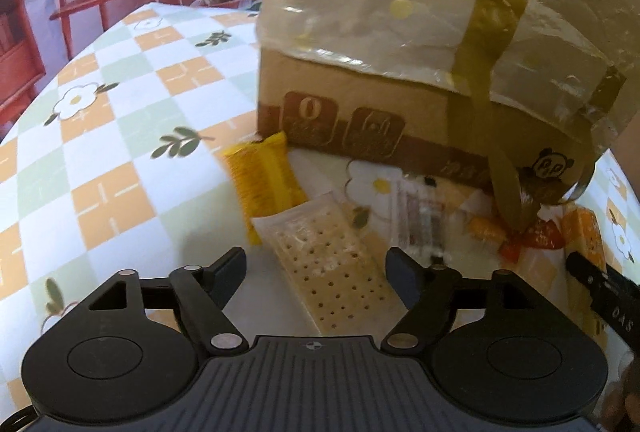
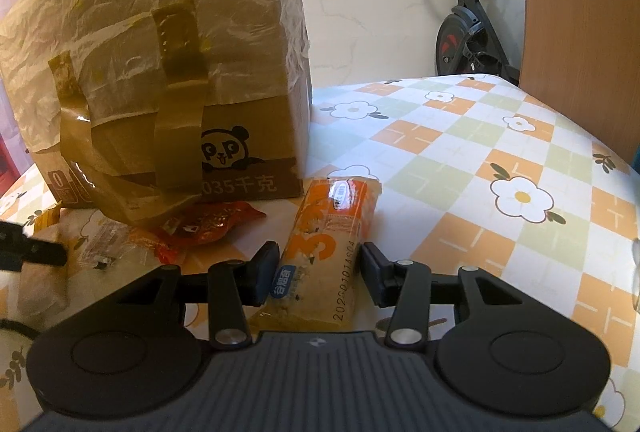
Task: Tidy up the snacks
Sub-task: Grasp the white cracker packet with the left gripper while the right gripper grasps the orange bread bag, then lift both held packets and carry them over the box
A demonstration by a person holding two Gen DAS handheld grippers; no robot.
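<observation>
A cardboard box [image 1: 360,103], lined with a crinkled clear plastic bag and strapped with strips of brown tape, stands on the table [image 1: 100,151] with its checked floral cloth, and every snack lies on the cloth just in front of the box's near face. In the left wrist view, the left gripper [image 1: 318,272] hangs over the cracker packet [image 1: 332,272], a clear-wrapped biscuit dotted with holes that lies in front of the box's left part; the jaws stand wide apart with the packet between them, and neither pad presses on it. A yellow snack packet [image 1: 264,183] lies touching the cracker packet's far end, close to the box's left corner. A small clear-wrapped sweet [image 1: 424,228] lies in front of the box's middle. In the right wrist view, the right gripper [image 2: 320,268] straddles the orange rice-cracker bar [image 2: 328,252], which lies in front of the box's right corner, its far end near the box's base. The jaws are about half open, one pad at each long side of the bar; whether they press on it I cannot tell. A red snack packet [image 2: 212,222] lies under the loose tape at the box's front.
</observation>
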